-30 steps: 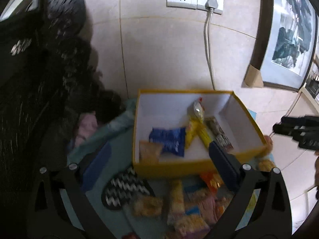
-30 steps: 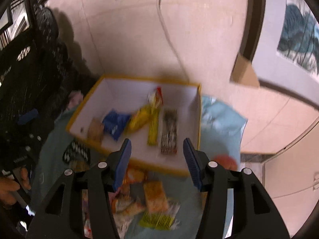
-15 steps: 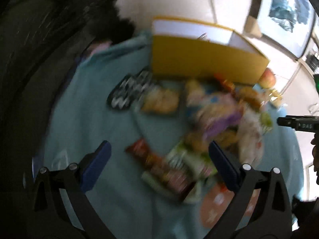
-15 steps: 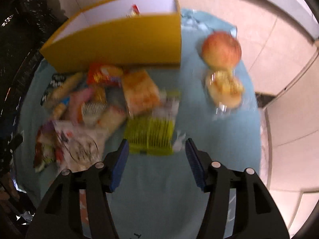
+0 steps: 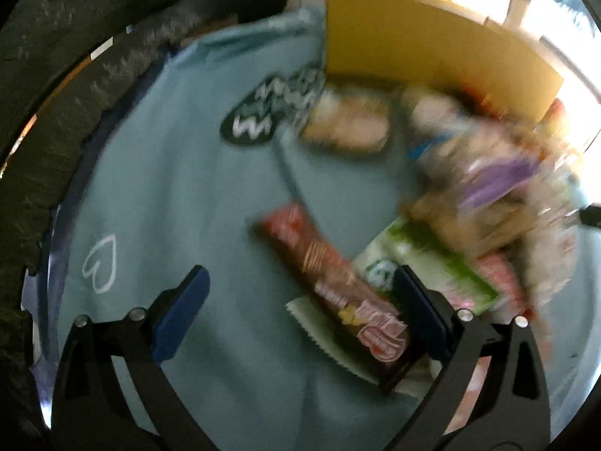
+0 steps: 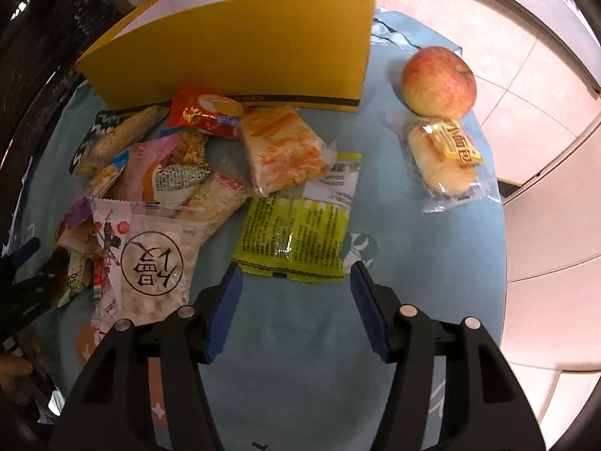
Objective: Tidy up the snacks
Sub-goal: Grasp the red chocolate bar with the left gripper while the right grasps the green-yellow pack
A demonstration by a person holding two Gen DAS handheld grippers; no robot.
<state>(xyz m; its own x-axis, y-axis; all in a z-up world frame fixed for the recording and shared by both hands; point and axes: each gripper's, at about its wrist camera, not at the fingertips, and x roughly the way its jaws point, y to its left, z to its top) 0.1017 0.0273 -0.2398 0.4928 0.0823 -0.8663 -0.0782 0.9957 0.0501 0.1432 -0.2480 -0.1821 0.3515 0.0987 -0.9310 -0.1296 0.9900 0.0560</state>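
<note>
Most snacks lie loose on the tabletop (image 6: 300,357) before the yellow box (image 6: 240,49). Left gripper (image 5: 300,300) and right gripper (image 6: 295,289) both hold their fingers spread, empty; the sorting seems far from finished.

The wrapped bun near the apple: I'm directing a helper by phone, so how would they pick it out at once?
Find the yellow box on the blue cloth, then look right of it to the apple. Just in front of the apple lies the bun in a clear wrapper with a yellow label, apart from the snack pile, and the only pale round bread there.
</note>
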